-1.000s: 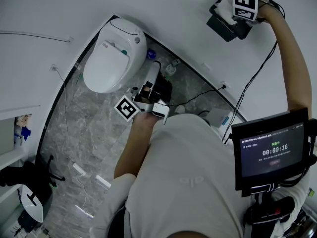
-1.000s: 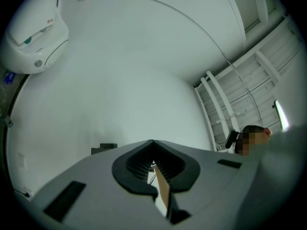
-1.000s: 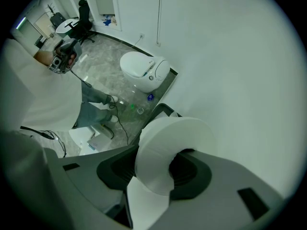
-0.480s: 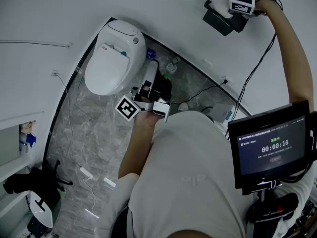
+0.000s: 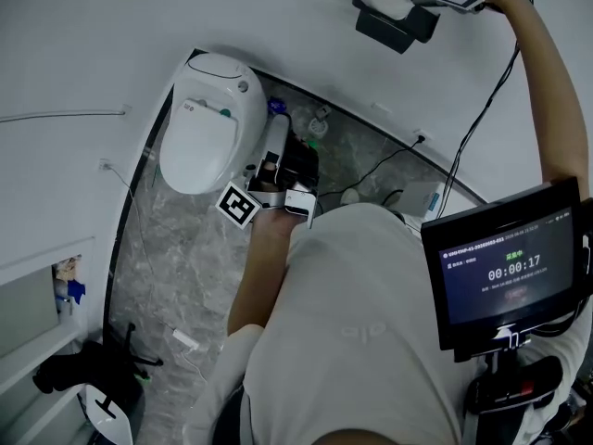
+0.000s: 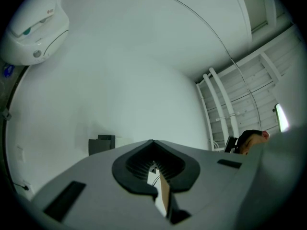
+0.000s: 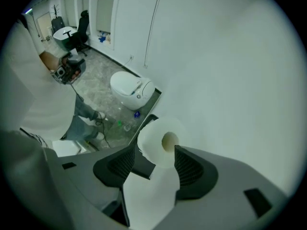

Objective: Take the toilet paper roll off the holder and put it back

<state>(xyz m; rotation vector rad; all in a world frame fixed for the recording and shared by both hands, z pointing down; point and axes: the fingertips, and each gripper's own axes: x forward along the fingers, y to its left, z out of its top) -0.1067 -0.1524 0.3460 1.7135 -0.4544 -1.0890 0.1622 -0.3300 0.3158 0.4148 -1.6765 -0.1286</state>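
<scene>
The right claw point(image 7: 154, 152) is raised against the plain white wall point(image 7: 230, 80) and points steeply down. Its jaws stand wide and have just been opening. The white toilet paper roll point(image 7: 156, 140) sits between their tips with its hollow core end facing the far jaw, and the pads look released from it rather than pressing. A loose white sheet point(image 7: 148, 195) hangs from the roll back toward the claw's base. Just behind and under the roll is the black wall-mounted holder point(image 5: 397, 28), which carries it. Well below this claw are the white toilet point(image 5: 206, 123) and the grey marbled floor point(image 5: 167, 248). The left claw point(image 6: 153, 143) is held low in front of the person's white shirt point(image 5: 361, 323), tilted upward toward the wall. Its jaws are clenched tip to tip on nothing.
</scene>
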